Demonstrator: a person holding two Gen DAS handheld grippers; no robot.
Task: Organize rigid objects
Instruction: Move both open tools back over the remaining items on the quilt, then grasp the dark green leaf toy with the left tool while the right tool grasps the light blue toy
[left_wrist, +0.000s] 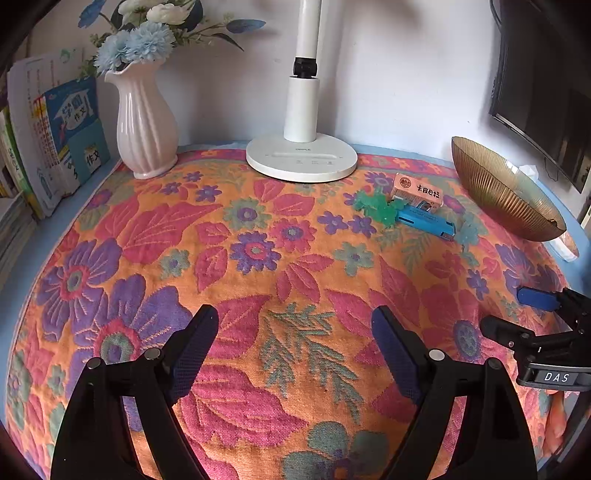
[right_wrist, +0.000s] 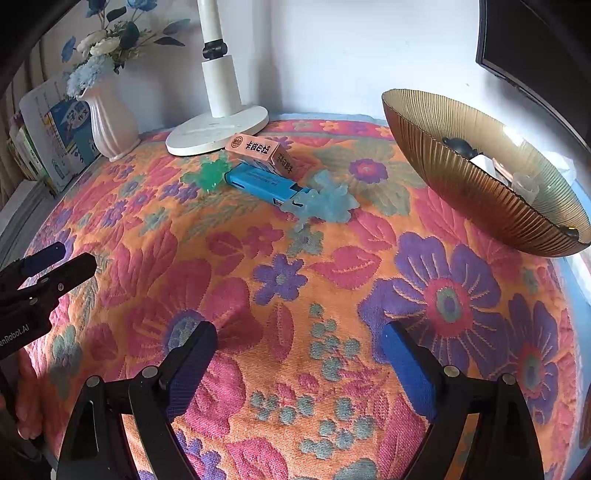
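While pink box (right_wrist: 258, 155) lies by bowl (right_wrist: 461, 192), left gripper (left_wrist: 295, 332) wide, empty; right gripper (right_wrist: 299, 343) wide, empty.

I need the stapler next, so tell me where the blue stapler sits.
The blue stapler lies on the floral cloth just in front of the pink box, between the green toy and the pale blue toy.

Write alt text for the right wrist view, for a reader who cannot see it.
The right gripper hangs open and empty over a bright floral tablecloth. Beyond it lie a pink cardboard box, a blue rectangular case, a green jelly-like toy and a pale blue one, with a ribbed amber glass bowl at right. The left gripper shows at the left edge.
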